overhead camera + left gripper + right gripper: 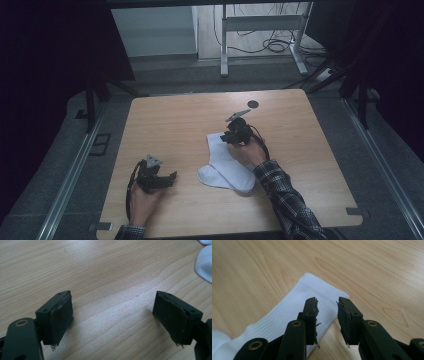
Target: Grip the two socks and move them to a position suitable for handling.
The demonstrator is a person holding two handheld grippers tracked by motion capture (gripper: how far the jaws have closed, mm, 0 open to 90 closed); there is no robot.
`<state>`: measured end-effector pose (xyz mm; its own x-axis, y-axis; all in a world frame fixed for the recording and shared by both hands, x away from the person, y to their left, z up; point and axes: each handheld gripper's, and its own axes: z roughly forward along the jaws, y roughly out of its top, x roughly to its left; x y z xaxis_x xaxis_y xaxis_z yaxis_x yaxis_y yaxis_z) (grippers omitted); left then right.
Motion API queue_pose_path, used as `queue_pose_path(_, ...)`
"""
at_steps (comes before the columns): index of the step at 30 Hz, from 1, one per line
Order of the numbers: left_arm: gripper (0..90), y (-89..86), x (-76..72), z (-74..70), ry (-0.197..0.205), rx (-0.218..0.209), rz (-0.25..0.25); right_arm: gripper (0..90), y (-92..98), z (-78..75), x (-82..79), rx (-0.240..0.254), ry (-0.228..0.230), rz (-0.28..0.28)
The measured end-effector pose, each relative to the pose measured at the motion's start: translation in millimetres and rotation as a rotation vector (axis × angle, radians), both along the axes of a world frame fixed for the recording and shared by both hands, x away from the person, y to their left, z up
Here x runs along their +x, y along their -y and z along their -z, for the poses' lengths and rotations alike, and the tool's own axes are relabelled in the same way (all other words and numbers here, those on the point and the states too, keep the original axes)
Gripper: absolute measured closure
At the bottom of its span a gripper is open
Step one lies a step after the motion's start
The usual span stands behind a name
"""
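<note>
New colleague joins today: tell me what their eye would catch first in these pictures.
A white sock lies folded near the middle of the wooden table. The right gripper hovers at its ribbed cuff, jaws partly open with nothing between them. The left gripper stands wide open over bare wood left of the sock.

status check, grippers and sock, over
Left gripper open, over bare table, clear of the sock. Right gripper open, above the sock cuff, nothing gripped. Sock flat, nothing in the way.
</note>
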<state>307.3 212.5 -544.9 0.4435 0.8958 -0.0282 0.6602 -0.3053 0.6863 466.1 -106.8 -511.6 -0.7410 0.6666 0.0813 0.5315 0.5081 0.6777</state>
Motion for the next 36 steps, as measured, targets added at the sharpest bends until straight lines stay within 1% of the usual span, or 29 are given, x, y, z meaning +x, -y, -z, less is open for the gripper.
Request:
queue_pose_path(1, 16.4, 0.0, 0.0, 0.0, 0.0, 0.0, 0.0, 67.6, -5.9, 1.6, 2.2, -0.003, 0.004, 0.008)
queue_pose_path(2, 16.4, 0.1, 0.0, 0.0, 0.0, 0.0, -0.001, 67.0, -8.4, 1.8, 2.4, -0.001, 0.001, 0.005)
queue_pose_path(7, 16.4, 0.0, 0.0, 0.0, 0.0, 0.002, -0.001, 67.0, -32.9, 0.3, 1.2, 0.014, -0.006, -0.04)
queue_pose_path(8, 16.4, 0.1, 0.0, 0.0, 0.0, 0.002, -0.001, 67.0, -36.7, 0.1, 1.4, 0.013, -0.006, -0.047)
queue_pose_path(9, 16.4, 0.1, 0.0, 0.0, 0.0, 0.002, -0.001, 67.0, -36.7, 0.1, 1.4, 0.013, -0.006, -0.047)
queue_pose_path(10, 16.4, 0.1, 0.0, 0.0, 0.0, 0.002, -0.001, 66.8, -42.0, 0.1, 1.9, 0.006, -0.003, -0.049)
queue_pose_path(11, 16.4, 0.1, 0.0, 0.0, 0.0, 0.0, -0.001, 65.1, -52.2, 1.9, 4.2, -0.007, -0.006, -0.058)
queue_pose_path(15, 16.4, 0.1, 0.0, 0.0, 0.0, 0.001, -0.002, 63.1, -61.7, 7.3, 7.3, -0.02, -0.015, -0.055)
queue_pose_path(16, 16.4, 0.1, 0.0, 0.0, 0.0, 0.001, -0.002, 61.7, -65.5, 10.2, 7.9, -0.036, -0.016, -0.052)
queue_pose_path(17, 16.4, 0.3, 0.0, 0.1, 0.001, -0.001, -0.004, 62.8, -70.6, 14.1, 7.8, -0.068, -0.006, -0.049)
queue_pose_path(18, 16.4, 0.3, 0.0, 0.2, 0.001, -0.002, -0.004, 66.0, -72.0, 15.1, 7.4, -0.08, 0.005, -0.049)
queue_pose_path(20, 16.4, 0.1, 0.0, 0.0, 0.0, 0.001, -0.002, 76.5, -74.1, 15.6, 4.9, -0.117, 0.036, -0.031)
queue_pose_path(22, 16.4, 0.1, 0.0, 0.0, 0.0, 0.001, -0.002, 84.5, -73.3, 16.6, 3.4, -0.127, 0.049, -0.02)
queue_pose_path(25, 16.4, 0.1, 0.0, 0.0, 0.0, 0.001, -0.002, 87.0, -71.5, 16.4, 3.5, -0.114, 0.036, -0.011)
queue_pose_path(28, 16.4, 0.1, 0.1, 0.0, 0.0, 0.001, -0.002, 88.3, -71.5, 11.1, -0.5, -0.132, 0.043, -0.018)
queue_pose_path(29, 16.5, 0.0, 0.1, 0.0, 0.0, 0.001, -0.001, 88.2, -71.2, 6.9, -2.4, -0.127, 0.051, -0.02)
queue_pose_path(30, 16.5, 0.0, 0.1, 0.0, 0.0, 0.001, -0.001, 88.2, -71.2, 6.9, -2.4, -0.127, 0.051, -0.02)
queue_pose_path(31, 16.5, 0.0, 0.1, 0.1, 0.0, 0.0, -0.002, 88.3, -70.1, -6.2, -6.6, -0.111, 0.065, -0.029)
queue_pose_path(32, 16.5, 0.1, 0.1, 0.2, 0.001, -0.002, -0.002, 88.2, -69.8, -11.1, -7.9, -0.107, 0.073, -0.032)
queue_pose_path(34, 16.5, 0.0, 0.1, 0.0, 0.0, 0.001, -0.001, 88.2, -68.7, -25.8, -11.6, -0.098, 0.09, -0.04)
queue_pose_path(35, 16.5, 0.0, 0.1, 0.1, 0.001, 0.0, -0.002, 88.2, -67.6, -34.9, -14.1, -0.081, 0.097, -0.042)
queue_pose_path(36, 16.5, 0.0, 0.1, 0.1, 0.0, 0.0, -0.002, 88.2, -67.3, -40.3, -15.7, -0.069, 0.1, -0.04)
